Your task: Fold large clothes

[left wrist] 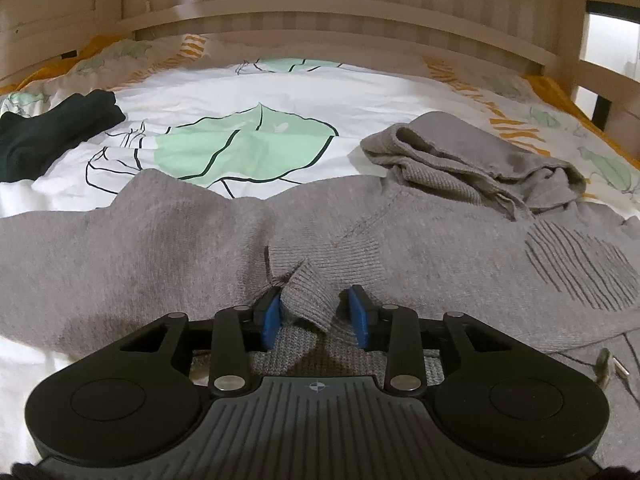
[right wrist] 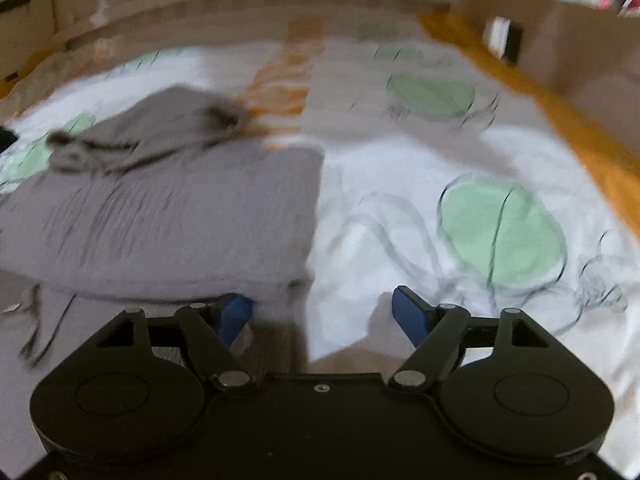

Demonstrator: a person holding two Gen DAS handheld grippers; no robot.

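your left gripper (left wrist: 314, 312) sits low over the grey hoodie (left wrist: 180, 248), its blue pads parted with a ribbed cuff (left wrist: 308, 296) standing loosely between them, not clamped. the hoodie lies spread across the leaf-print duvet (left wrist: 248, 92), its hood (left wrist: 472, 160) bunched at the far right. a dark garment (left wrist: 52, 136) rests well apart at the far left. your right gripper (right wrist: 324, 312) is spread wide and empty at the hoodie's edge (right wrist: 308, 216), the view blurred.
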